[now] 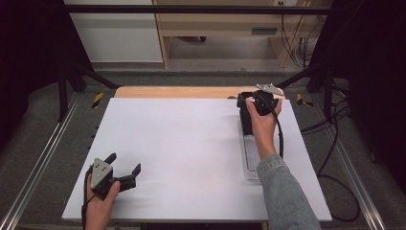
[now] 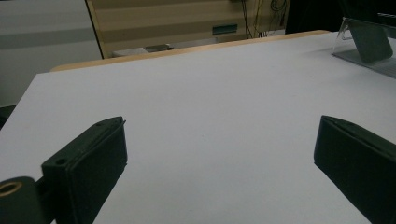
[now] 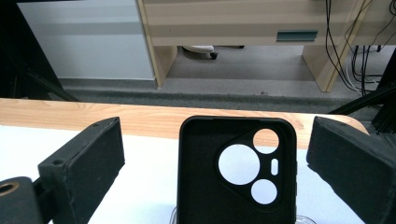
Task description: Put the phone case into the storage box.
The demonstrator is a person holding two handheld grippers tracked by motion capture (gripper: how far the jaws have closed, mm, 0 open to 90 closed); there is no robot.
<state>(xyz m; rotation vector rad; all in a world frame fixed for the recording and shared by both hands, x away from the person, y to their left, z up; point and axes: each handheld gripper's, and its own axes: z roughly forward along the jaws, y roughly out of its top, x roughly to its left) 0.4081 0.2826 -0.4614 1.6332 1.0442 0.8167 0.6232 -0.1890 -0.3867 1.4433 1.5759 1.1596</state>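
Phone case point(image 3: 237, 170) stands upright on a clear tray point(image 1: 250, 158) at the surface's far right, between the spread jaws of the right gripper point(image 3: 215, 163), and closing off-centre could topple it.

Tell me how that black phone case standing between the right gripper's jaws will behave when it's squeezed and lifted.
The phone case is a thin hollow shell with large camera cutouts, so it is probably light and may flex under the squeeze. Its matte surface looks grippy rather than slippery. It stands upright in a clear tray, so a sideways nudge from the open right gripper could tip it.
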